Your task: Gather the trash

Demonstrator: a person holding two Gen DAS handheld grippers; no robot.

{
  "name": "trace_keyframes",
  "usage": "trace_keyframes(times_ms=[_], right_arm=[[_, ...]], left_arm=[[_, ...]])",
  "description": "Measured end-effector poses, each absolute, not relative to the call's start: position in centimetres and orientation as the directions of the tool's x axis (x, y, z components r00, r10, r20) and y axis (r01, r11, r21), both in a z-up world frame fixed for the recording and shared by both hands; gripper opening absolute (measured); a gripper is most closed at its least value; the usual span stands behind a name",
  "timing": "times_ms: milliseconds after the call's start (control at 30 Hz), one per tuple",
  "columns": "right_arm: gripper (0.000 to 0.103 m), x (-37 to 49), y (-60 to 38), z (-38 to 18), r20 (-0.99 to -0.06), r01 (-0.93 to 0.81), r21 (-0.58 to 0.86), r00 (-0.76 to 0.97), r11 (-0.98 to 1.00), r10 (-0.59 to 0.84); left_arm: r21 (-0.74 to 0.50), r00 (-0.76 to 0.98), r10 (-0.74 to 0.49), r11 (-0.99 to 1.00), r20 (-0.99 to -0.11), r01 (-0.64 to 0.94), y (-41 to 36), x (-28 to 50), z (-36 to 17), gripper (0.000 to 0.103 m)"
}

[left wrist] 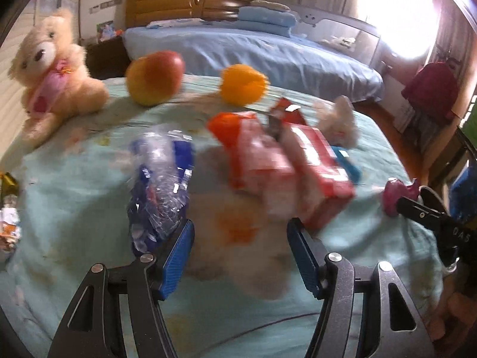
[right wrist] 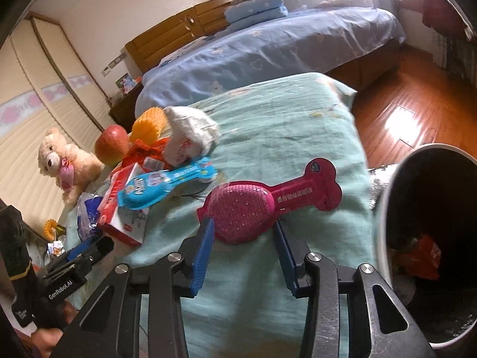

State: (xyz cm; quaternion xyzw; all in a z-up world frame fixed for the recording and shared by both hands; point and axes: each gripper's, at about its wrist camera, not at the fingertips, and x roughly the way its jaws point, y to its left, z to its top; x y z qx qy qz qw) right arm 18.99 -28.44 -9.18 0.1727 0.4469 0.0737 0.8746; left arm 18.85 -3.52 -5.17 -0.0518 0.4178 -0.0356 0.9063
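Two grippers work over a teal blanket (right wrist: 283, 113) strewn with litter: the right gripper (right wrist: 243, 229) pinches the round head of a pink packet (right wrist: 247, 211), just beside the dark trash bin (right wrist: 387, 208). The left gripper (left wrist: 238, 238) hangs spread and empty near a crushed plastic bottle (left wrist: 161, 176) and red carton (left wrist: 316, 161). Next, I judge, the packet must be lifted clear and carried over the bin's rim before release.

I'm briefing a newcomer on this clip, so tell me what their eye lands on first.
First the pink packet on the green blanket, its round end between the right gripper pads. Next, right of it, the dark trash bin with an orange wrapper inside. Then the litter pile to the left: red box, blue packet, white wrapper.
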Motion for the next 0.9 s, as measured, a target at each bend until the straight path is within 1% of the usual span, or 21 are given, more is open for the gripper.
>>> trace_keyframes(times_ms=[67,167,267,367,500,567,633,833,900], right_arm=[[0.038,19.3,-27.6,-9.2,-0.756,0.007,0.367,0.584,0.93,0.294],[0.038,19.7,-26.0,-9.2,-0.752,-0.026,0.372,0.577,0.928,0.318],[0.039,19.5,-25.2,-9.0,-0.753,-0.041,0.362,0.576,0.931,0.318],[0.04,18.6,-25.4,-8.5,-0.751,-0.047,0.359,0.579,0.932,0.318],[0.041,17.6,-25.9,-6.9,-0.731,-0.085,0.296,0.621,0.951,0.283],[0.045,18.0,-26.1,-6.6,-0.731,-0.116,0.265,0.623,0.957,0.278],[0.055,18.7,-26.2,-6.4,-0.734,-0.154,0.229,0.621,0.961,0.275],[0.077,21.1,-24.6,-6.7,-0.764,-0.374,0.105,0.563,0.922,0.315],[0.078,21.9,-23.6,-7.3,-0.793,-0.447,0.047,0.528,0.893,0.306]], left_arm=[[-0.108,0.652,-0.085,0.994,-0.753,0.006,-2.5,18.6,-5.1,0.063],[-0.114,0.66,-0.083,0.993,-0.746,-0.004,-1.2,17.9,-4.9,0.063],[-0.149,0.666,-0.131,0.988,-0.734,0.03,-1.2,17.0,-4.7,0.065],[-0.157,0.675,-0.173,0.984,-0.717,0.085,-2.0,17.0,-4.5,0.065],[-0.145,0.673,-0.182,0.983,-0.717,0.111,-3.2,18.5,-4.6,0.065],[-0.166,0.658,-0.201,0.979,-0.726,0.116,-3.0,19.5,-4.9,0.065],[-0.178,0.647,-0.209,0.977,-0.733,0.115,-3.0,20.7,-5.0,0.065],[-0.199,0.625,-0.233,0.972,-0.745,0.125,-2.8,23.9,-5.2,0.065],[-0.199,0.609,-0.24,0.971,-0.756,0.136,-3.1,25.0,-5.7,0.065]])
